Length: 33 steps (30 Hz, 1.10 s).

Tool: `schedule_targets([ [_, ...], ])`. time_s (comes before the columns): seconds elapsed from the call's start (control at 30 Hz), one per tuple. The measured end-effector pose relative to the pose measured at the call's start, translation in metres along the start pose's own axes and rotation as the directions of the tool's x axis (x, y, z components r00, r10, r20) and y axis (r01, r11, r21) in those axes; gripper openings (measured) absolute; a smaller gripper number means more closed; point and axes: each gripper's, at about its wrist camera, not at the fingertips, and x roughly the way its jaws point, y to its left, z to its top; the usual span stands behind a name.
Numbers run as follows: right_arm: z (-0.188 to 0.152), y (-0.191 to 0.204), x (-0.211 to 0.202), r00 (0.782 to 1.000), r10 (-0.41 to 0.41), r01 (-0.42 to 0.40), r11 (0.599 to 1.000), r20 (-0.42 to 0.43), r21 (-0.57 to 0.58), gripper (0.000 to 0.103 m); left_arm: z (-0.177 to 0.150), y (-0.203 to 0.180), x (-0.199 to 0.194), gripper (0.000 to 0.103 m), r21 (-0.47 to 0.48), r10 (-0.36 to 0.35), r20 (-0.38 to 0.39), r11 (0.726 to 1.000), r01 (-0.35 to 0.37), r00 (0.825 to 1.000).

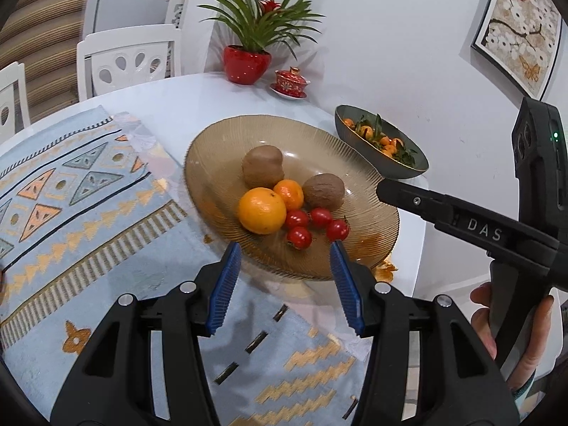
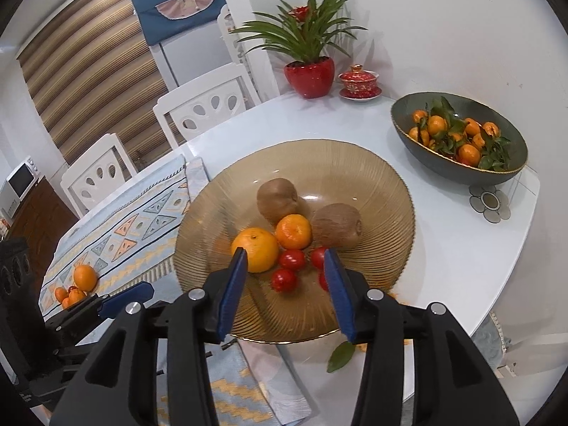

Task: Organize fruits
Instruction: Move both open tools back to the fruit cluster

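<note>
An amber ribbed glass plate (image 1: 220, 149) (image 2: 355, 163) holds two brown kiwis (image 1: 262, 166) (image 2: 277, 199), a large orange (image 1: 262, 210) (image 2: 256, 248), a small mandarin (image 1: 289, 194) (image 2: 294, 231) and several cherry tomatoes (image 1: 299, 237) (image 2: 284, 279). My left gripper (image 1: 284, 252) hangs open over the plate's near rim, empty. My right gripper (image 2: 284, 254) is also open and empty, just above the tomatoes. In the left wrist view it (image 1: 385, 190) reaches in from the right, over the plate's edge. More oranges (image 2: 85, 277) lie on the patterned cloth (image 2: 142, 220), beside my left gripper (image 2: 138, 293).
A dark bowl (image 2: 458, 174) (image 1: 387, 168) of leafy mandarins sits at the far right. A red potted plant (image 2: 309, 76) and a red lidded cup (image 2: 359, 83) stand at the back. White chairs (image 2: 202, 106) ring the white table (image 2: 443, 241). A loose leaf (image 2: 340, 355) and peel scraps (image 1: 385, 271) lie by the plate.
</note>
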Motion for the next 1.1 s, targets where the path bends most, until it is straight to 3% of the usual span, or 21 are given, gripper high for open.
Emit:
schedule_targets([
  [0.43, -0.008, 0.059, 0.007, 0.999, 0.047, -0.048, 0.995, -0.018, -0.083, 0.045, -0.015, 0.045, -0.045, 0.052, -0.066, 0.052, 0.054, 0.997, -0.049, 0.997],
  [0.7, -0.022, 0.119, 0.017, 0.992, 0.108, -0.117, 0.978, -0.061, -0.173, 0.045, -0.03, 0.096, -0.09, 0.052, -0.146, 0.131, 0.1, 0.983, -0.116, 0.986],
  [0.83, -0.029, 0.151, 0.025, 0.986, 0.142, -0.158, 0.964, -0.089, -0.215, 0.045, -0.043, 0.128, -0.12, 0.055, -0.188, 0.2, 0.122, 0.966, -0.175, 0.972],
  [1.1, -0.051, 0.236, 0.044, 0.956, 0.232, -0.278, 0.91, -0.177, -0.307, 0.045, -0.074, 0.203, -0.182, 0.056, -0.286, 0.36, 0.122, 0.905, -0.315, 0.925],
])
